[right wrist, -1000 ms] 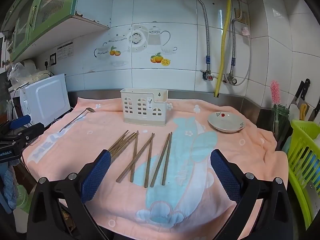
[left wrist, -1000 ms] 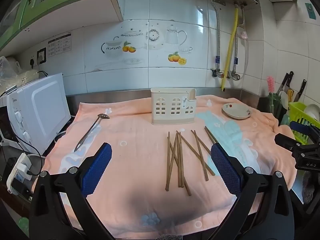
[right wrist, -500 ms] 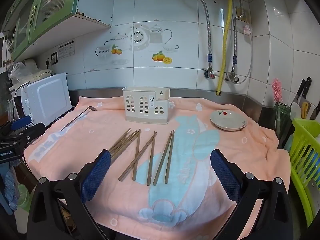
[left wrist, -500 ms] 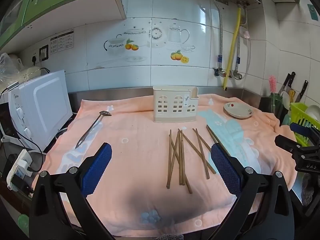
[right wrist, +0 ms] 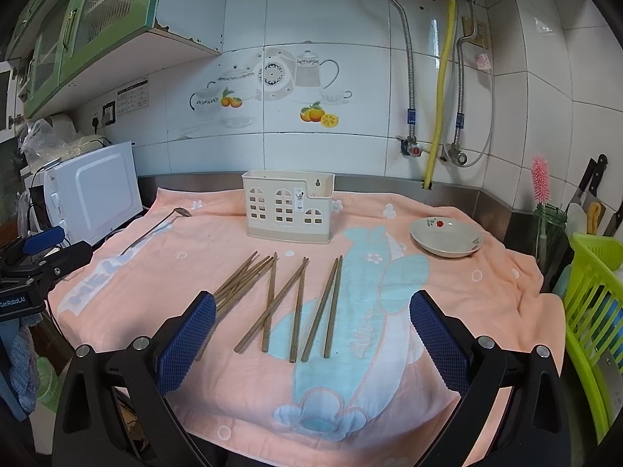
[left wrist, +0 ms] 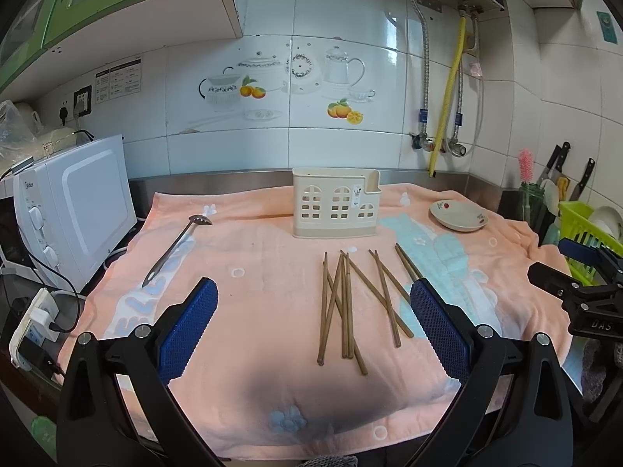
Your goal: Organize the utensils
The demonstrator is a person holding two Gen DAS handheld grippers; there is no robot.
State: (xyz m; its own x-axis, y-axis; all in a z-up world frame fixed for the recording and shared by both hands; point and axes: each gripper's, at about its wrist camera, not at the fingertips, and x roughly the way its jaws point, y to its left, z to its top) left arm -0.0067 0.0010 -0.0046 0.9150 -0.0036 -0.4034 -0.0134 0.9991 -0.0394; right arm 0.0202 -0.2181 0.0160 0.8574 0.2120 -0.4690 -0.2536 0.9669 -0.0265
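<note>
Hardly anything had changed since a second before: both views had only edged a little nearer the towel (left wrist: 253, 311). The left gripper (left wrist: 313, 334) and right gripper (right wrist: 311, 334) hung wide open, holding nothing. Chopsticks (right wrist: 280, 299) lay loose before the holder (right wrist: 288, 206), whose inside I couldn't see. The dish (right wrist: 446, 237) sat empty.

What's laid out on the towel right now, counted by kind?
Chopsticks: 10 (some overlap, so approximate)
Metal spoon: 1
Utensil holder: 1
Dish: 1
Total: 13
</note>
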